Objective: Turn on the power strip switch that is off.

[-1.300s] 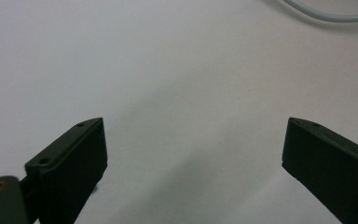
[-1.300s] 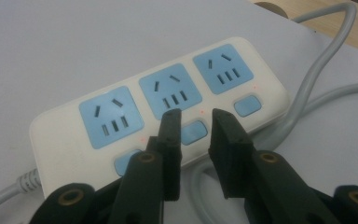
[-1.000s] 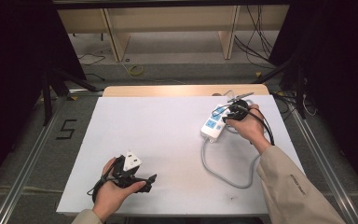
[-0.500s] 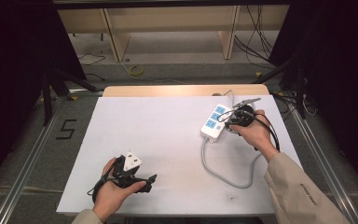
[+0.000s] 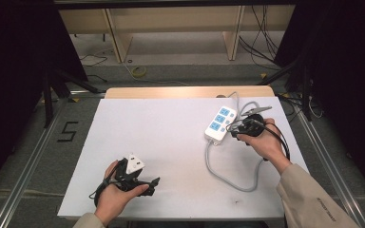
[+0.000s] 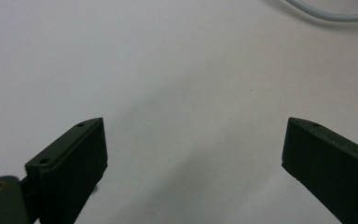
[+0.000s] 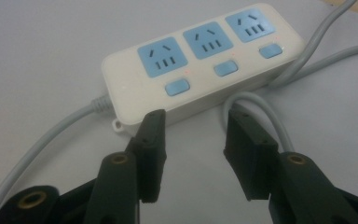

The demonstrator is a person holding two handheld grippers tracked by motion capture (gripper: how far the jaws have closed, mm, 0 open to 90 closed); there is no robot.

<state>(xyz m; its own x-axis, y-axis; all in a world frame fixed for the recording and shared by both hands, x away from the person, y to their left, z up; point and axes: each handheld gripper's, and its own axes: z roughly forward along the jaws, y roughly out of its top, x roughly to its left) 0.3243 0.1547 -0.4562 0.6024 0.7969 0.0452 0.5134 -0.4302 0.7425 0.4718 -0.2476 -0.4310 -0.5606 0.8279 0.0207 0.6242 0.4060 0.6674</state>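
A white power strip (image 5: 221, 123) with three blue sockets lies at the right of the white table (image 5: 171, 133), and its grey cable (image 5: 233, 180) loops toward the front. In the right gripper view the strip (image 7: 200, 70) lies just beyond the tips. My right gripper (image 5: 235, 132) sits at the strip's right side. Its jaws have just been opening, and they stand open with nothing between them (image 7: 193, 135). My left gripper (image 5: 154, 183) rests low at the front left. It is wide open over bare table (image 6: 193, 149).
A loop of cable (image 7: 261, 107) lies just beyond my right gripper's right fingertip. A stretch of cable (image 6: 326, 14) crosses the far edge of the left gripper view. Wooden shelving (image 5: 171, 28) and floor cables lie beyond the table's far edge.
My right hand has drawn back from the power strip, to the right and slightly nearer, and its jaws have spread. The strip and the left hand have stayed put.
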